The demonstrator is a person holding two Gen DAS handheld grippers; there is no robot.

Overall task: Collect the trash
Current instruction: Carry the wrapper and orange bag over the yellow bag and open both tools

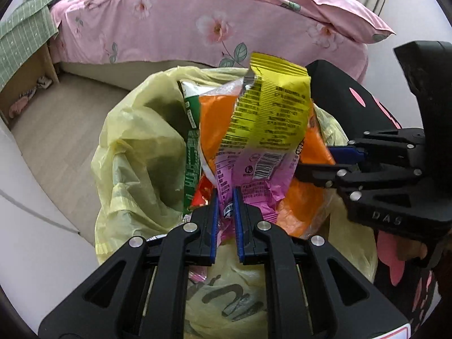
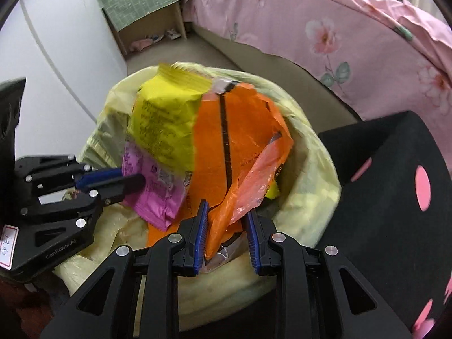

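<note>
A pale yellow trash bag (image 1: 132, 152) stands open on the floor, stuffed with wrappers. My left gripper (image 1: 226, 195) is shut on the bottom of a yellow and pink snack wrapper (image 1: 265, 118), which stands upright above the bag. It also shows in the right wrist view (image 2: 161, 130), with my left gripper (image 2: 138, 182) coming in from the left. My right gripper (image 2: 227, 212) is part open around a fold of an orange wrapper (image 2: 223, 147); the fingers (image 2: 202, 226) do not clamp it. A green wrapper (image 1: 190, 152) sticks out behind.
A bed with a pink floral cover (image 1: 197, 19) runs behind the bag. A black stool with pink dots (image 2: 395, 186) stands right beside the bag. A small wooden shelf under green cloth (image 1: 25, 56) stands at the far left by a white wall.
</note>
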